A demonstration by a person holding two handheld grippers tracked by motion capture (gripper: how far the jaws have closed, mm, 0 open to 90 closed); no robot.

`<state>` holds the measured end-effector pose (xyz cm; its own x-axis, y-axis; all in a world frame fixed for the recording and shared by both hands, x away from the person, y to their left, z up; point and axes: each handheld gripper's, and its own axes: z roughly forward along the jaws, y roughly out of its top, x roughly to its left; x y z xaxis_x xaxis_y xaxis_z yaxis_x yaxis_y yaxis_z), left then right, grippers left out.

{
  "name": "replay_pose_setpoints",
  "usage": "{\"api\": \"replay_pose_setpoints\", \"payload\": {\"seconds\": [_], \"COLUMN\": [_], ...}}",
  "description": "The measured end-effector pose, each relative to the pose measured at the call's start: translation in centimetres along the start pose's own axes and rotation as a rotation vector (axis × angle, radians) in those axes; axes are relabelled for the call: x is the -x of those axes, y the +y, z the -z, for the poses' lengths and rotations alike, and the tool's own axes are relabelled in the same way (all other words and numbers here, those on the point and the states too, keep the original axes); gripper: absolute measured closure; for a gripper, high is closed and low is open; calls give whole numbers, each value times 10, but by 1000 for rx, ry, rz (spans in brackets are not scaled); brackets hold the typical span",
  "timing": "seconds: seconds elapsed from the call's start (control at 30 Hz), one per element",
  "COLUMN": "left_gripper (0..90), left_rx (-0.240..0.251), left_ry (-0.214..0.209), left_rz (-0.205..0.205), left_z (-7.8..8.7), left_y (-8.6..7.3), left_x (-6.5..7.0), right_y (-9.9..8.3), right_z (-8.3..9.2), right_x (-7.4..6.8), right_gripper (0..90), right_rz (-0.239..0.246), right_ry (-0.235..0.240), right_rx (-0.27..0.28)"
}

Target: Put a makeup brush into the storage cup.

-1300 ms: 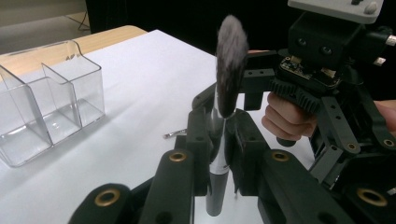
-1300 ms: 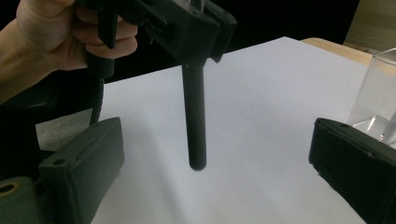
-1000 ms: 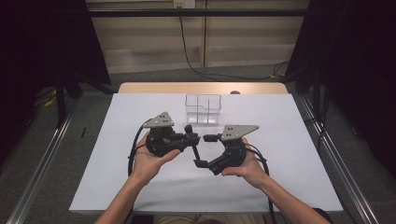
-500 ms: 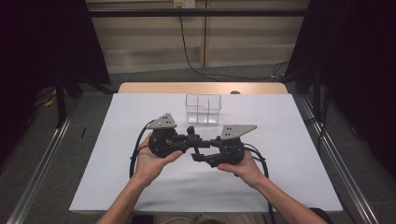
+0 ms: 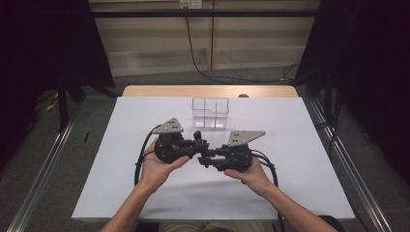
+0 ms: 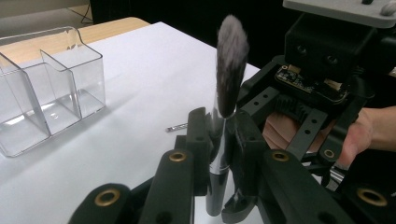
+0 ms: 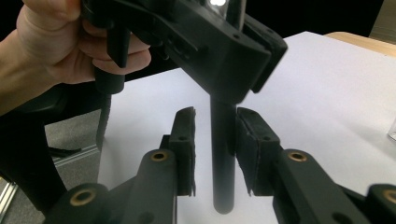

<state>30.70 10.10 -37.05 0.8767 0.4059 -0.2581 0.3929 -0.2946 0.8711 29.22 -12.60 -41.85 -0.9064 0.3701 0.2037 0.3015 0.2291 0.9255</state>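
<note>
A makeup brush (image 6: pixel 231 70) with a dark handle and grey bristles stands upright, and my left gripper (image 6: pixel 219 135) is shut on its silver ferrule. In the high view the left gripper (image 5: pixel 200 146) and right gripper (image 5: pixel 206 157) meet tip to tip over the middle of the table, with the brush (image 5: pixel 197 135) between them. In the right gripper view the lower handle (image 7: pixel 223 154) hangs between the jaws of my right gripper (image 7: pixel 215 140), which have just been closing. One pad is at the handle and a gap shows on the other side.
A clear plastic organizer (image 5: pixel 210 113) with several compartments stands empty behind the grippers, also visible as the organizer (image 6: pixel 46 88) to the left. A white sheet (image 5: pixel 300 183) covers the table. A small thin metal piece (image 6: pixel 175 127) lies on it near the brush.
The right gripper has levelled out and its jaws have narrowed around the lower brush handle. The left gripper keeps its hold on the brush and has not moved.
</note>
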Motion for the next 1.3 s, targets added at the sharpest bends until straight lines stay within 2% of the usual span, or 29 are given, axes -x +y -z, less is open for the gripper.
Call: {"api": "replay_pose_setpoints", "payload": {"seconds": [0.4, 0.6, 0.83, 0.93, 1.17, 1.3], "left_gripper": [797, 797, 795, 793, 773, 713], "left_rx": [-4, -2, -2, 18, 38, 49], "left_ry": [-3, -5, 3, -2, 26, 40], "left_rz": [2, 8, -7, -3, -4, -3], "left_z": [-3, -4, -5, -6, -7, -6], "left_y": [-2, -3, -3, -5, -7, -7], "left_x": [0, 0, 0, -1, 0, 1], "right_y": [-1, -2, -2, -2, -3, -3], "right_z": [1, 1, 1, 2, 2, 2], "right_x": [1, 2, 2, 2, 2, 2], "right_gripper": [746, 798, 800, 801, 802, 802], "right_rz": [-5, -3, -1, 12, 6, 5], "right_ry": [-9, -18, -21, -36, -39, -39], "right_rx": [6, 2, 3, -1, 0, -2]}}
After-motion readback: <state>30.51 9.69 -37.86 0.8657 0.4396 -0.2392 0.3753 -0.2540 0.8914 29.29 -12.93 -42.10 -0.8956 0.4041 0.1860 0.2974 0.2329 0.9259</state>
